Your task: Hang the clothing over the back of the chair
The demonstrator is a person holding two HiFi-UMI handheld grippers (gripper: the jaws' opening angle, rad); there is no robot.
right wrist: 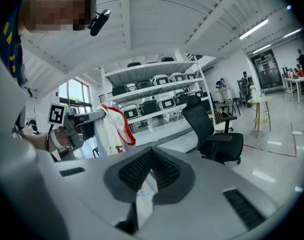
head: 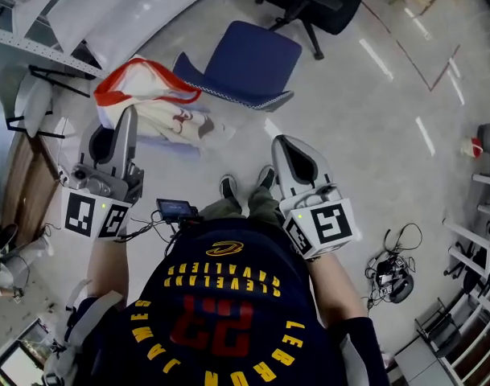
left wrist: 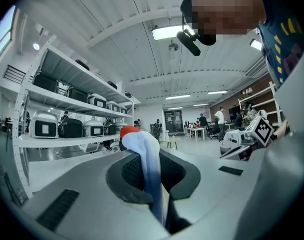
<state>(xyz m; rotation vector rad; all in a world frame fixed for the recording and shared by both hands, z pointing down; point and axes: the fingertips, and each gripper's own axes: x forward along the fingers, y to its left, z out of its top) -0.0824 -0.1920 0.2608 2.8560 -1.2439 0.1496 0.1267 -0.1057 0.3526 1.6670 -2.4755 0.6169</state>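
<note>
Your left tongs [head: 129,119] are clamped on the clothing [head: 168,117], a white jersey with red trim. In the left gripper view a fold of it runs up between the pressed-together pads and its red edge pokes out just past the tips, while the jaw bodies hide everything lower. In the head view the jersey bunches just ahead of those tips and spills to their right; how much hangs underneath is covered by the bunch itself. Its far edge overlaps the left side of the blue chair [head: 253,59]. From above you cannot tell whether cloth and chair touch, nor which part of the chair is its back. The chair stands beyond both tongs, between their lines and nearer the left tips. Your right tongs [head: 282,143] are apart from the jersey, off to its right, with the jaws together at the tips. A pale sliver shows in the slot behind the pads, too small to name. Past the right tongs stands a black office chair [right wrist: 214,131], cut off by the top edge of the head view.
</note>
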